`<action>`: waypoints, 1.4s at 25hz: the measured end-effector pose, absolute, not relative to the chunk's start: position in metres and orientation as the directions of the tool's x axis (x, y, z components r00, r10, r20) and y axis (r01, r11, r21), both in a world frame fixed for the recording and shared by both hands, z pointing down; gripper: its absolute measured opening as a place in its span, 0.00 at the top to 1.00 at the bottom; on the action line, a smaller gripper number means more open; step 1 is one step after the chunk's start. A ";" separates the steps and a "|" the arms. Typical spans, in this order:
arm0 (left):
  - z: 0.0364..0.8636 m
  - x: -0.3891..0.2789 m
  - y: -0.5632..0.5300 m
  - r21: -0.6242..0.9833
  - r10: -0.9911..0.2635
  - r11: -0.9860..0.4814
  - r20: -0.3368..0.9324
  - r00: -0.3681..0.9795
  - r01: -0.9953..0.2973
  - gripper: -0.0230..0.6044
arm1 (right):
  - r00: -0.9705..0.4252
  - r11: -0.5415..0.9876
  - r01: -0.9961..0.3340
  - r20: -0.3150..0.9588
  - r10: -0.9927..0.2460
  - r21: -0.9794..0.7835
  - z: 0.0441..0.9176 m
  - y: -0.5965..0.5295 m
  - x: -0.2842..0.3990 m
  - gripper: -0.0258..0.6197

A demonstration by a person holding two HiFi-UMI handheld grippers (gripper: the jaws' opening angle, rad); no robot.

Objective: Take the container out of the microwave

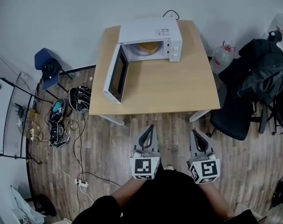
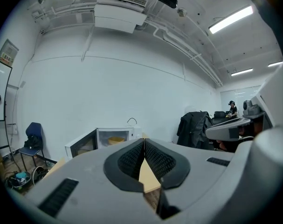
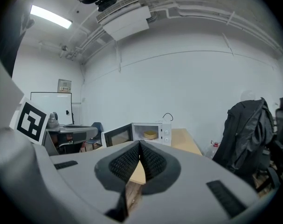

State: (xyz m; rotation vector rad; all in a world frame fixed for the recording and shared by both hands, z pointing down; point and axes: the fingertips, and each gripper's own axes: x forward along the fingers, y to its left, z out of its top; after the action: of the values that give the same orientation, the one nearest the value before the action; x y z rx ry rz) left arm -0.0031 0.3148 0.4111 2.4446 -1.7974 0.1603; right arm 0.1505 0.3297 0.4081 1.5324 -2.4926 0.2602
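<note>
A white microwave (image 1: 153,36) stands at the back of a wooden table (image 1: 169,87), its door (image 1: 117,76) swung open to the left. A yellow container (image 1: 148,47) sits inside it, and it also shows in the left gripper view (image 2: 115,139) and the right gripper view (image 3: 150,135). Both grippers are held over the floor in front of the table, well short of the microwave. My left gripper (image 1: 151,127) is shut with nothing in it, its pads meeting at the tip (image 2: 144,141). My right gripper (image 1: 195,132) is likewise shut and empty (image 3: 140,143).
A black office chair draped with a dark jacket and bag (image 1: 258,78) stands right of the table, with a large water bottle (image 1: 222,56) beside it. On the left are a blue chair (image 1: 47,66), shoes (image 1: 78,98) and cables with a power strip (image 1: 80,183) on the wooden floor.
</note>
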 end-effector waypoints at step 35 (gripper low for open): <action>0.448 -0.095 0.110 0.108 -0.869 -0.437 0.203 0.450 -0.893 0.94 | -0.385 0.394 -0.918 0.307 -0.871 -0.033 0.410 0.127 0.033 0.87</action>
State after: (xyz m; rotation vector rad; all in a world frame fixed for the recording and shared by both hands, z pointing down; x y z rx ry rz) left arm -0.0948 0.1096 0.4483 2.4998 -1.5397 0.1731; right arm 0.0334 0.1271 0.4096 1.5811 -2.4133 0.2896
